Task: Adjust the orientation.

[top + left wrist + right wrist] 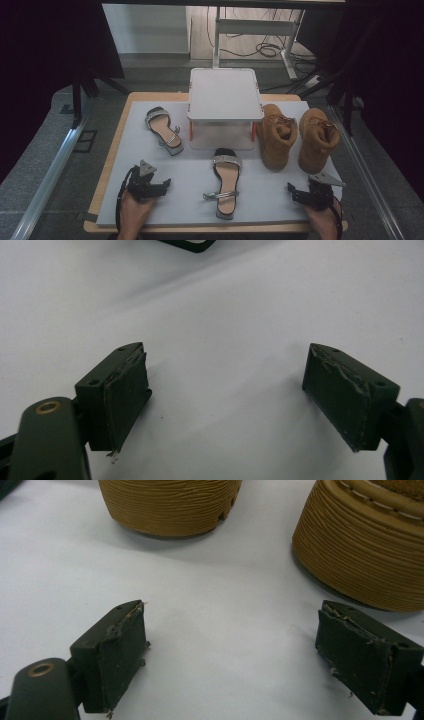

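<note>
Both grippers rest low on the white mat with jaws wide apart and nothing between them. Ahead of the right gripper stand two tan boots, just beyond its jaws. The left gripper faces bare mat, a black sandal off to its side.

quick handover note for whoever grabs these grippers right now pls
Left gripper: open, nothing held, low over the white mat near its front left.
Right gripper: open, nothing held, at the mat's front right, pointing at the boot soles.
Things: two tan boots upright at right; one sandal front centre, the other sandal back left; small white rack at the back, its top bare.
Done: nothing picked up or shelved.
Left: probably all four shoes remain to be handled; the boots lie nearest the right gripper.
</note>
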`<state>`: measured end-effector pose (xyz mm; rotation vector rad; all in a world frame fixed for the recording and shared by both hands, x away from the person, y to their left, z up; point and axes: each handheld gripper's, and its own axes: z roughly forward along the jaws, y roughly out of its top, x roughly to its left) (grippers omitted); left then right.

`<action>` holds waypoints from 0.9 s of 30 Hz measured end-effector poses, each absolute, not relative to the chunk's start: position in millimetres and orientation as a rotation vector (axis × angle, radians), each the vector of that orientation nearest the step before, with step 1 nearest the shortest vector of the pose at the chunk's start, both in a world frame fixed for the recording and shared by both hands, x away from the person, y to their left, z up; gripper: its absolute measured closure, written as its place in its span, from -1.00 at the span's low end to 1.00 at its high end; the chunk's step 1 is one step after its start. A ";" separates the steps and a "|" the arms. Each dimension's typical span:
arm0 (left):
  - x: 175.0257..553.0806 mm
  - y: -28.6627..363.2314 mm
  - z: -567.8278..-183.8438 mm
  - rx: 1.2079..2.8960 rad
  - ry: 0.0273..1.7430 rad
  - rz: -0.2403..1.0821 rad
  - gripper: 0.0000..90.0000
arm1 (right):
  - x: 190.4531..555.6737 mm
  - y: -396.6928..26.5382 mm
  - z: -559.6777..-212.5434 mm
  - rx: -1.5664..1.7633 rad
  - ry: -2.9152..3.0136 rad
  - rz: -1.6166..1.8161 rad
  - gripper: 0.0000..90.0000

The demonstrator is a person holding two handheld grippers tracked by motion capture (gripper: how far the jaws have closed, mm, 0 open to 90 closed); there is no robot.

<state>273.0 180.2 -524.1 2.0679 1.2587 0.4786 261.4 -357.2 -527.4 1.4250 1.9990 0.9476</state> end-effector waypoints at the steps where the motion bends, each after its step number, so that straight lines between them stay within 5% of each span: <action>1: 273.0 180.1 -524.1 2.069 1.258 0.479 -0.60 | 261.4 -357.2 -527.4 1.425 1.999 0.947 -0.72; 27: 273.1 180.2 -524.1 2.069 1.260 0.476 -0.59 | 261.3 -357.2 -527.5 1.425 1.998 0.947 -0.72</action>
